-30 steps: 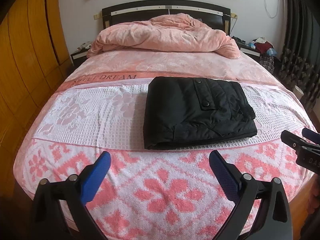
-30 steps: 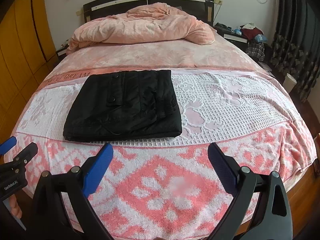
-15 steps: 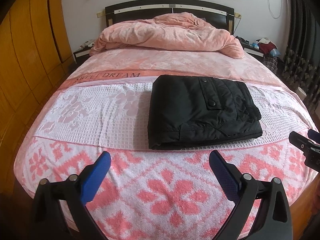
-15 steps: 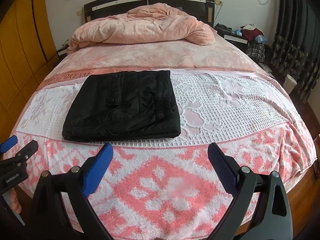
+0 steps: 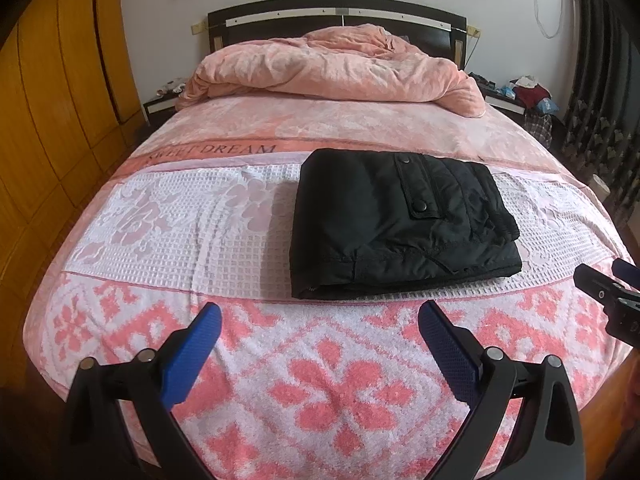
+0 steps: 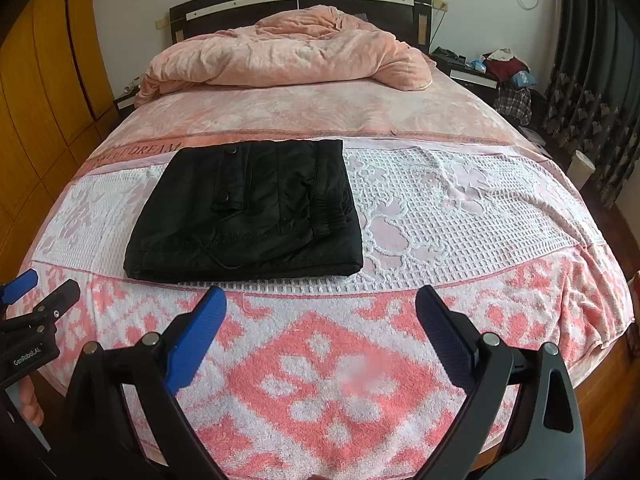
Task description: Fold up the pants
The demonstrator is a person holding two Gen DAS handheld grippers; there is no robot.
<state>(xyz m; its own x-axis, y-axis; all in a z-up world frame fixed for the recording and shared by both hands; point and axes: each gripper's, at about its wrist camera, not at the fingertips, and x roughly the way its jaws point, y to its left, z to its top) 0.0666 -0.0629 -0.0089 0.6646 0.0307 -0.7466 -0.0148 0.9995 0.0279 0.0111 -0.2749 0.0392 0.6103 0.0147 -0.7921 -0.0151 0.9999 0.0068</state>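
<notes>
Black pants point(image 5: 400, 220) lie folded into a flat rectangle on the white waffle band of the bed cover point(image 5: 180, 240); a snap pocket flap faces up. In the right wrist view the same pants point(image 6: 248, 212) sit left of centre. My left gripper point(image 5: 320, 324) is open, held above the pink flowered end of the bed, short of the pants and holding nothing. My right gripper point(image 6: 320, 308) is open too, nothing between its blue pads, just before the near edge of the pants. Each gripper shows at the edge of the other's view.
A crumpled pink duvet point(image 5: 332, 68) is piled at the dark headboard point(image 5: 336, 12). Orange wardrobe doors point(image 5: 52, 100) line the left wall. Nightstands with clutter point(image 5: 528, 92) and dark curtains point(image 6: 592, 92) stand on the right. A white bin point(image 6: 580, 168) sits on the floor.
Both grippers have drifted slightly back and up from the bed; the pants look a little lower and farther. The pants lie still and both grippers stay open.
</notes>
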